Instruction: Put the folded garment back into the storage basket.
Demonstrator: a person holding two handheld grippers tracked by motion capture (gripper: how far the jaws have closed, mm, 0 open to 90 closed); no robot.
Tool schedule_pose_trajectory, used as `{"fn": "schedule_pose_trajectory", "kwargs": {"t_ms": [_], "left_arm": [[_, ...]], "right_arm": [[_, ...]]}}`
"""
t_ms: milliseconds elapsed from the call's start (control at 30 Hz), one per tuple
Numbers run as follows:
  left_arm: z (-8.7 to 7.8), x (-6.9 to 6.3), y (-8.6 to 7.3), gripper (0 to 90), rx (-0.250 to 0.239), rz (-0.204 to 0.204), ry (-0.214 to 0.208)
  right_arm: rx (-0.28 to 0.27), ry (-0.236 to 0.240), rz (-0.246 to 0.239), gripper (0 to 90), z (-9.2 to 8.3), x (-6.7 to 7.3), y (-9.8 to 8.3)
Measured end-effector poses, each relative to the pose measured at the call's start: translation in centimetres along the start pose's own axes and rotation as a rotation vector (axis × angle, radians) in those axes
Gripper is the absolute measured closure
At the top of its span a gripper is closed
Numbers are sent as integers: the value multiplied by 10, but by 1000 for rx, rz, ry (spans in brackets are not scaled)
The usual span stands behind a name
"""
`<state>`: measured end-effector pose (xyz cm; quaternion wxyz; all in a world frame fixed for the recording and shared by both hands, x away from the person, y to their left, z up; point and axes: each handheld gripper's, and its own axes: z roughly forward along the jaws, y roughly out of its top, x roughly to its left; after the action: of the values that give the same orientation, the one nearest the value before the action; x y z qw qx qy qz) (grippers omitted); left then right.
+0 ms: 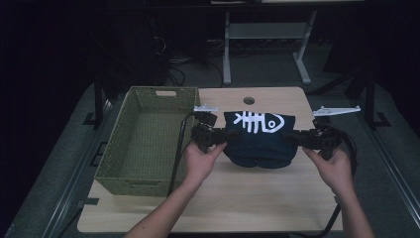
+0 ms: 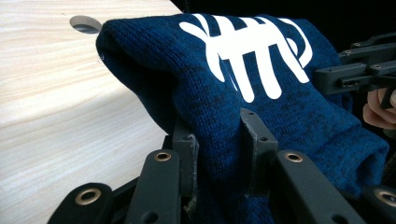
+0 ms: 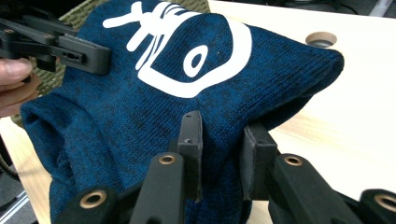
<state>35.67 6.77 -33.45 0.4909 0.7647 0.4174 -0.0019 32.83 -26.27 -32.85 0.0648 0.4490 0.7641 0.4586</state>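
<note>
Two hand-held grippers were clamped on a folded dark blue sweater with a white fish-skeleton print: the left gripper on its left edge, the right gripper opposite. It was held over the wooden table; a green woven basket stood farther left.

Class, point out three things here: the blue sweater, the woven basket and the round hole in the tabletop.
blue sweater (image 1: pixel 257 144), high view, lower plain knit.
woven basket (image 1: pixel 141 144), high view, inner floor.
round hole (image 1: pixel 249 100), high view, its centre.
</note>
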Motion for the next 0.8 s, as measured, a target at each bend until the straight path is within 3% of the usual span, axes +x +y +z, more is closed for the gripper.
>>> {"fn": "schedule_pose_trajectory", "kwargs": {"t_ms": [800], "left_arm": [[-37,16,9,705,-21,-8,23]], "right_arm": [[11,23,-37,725,17,29,30]]}}
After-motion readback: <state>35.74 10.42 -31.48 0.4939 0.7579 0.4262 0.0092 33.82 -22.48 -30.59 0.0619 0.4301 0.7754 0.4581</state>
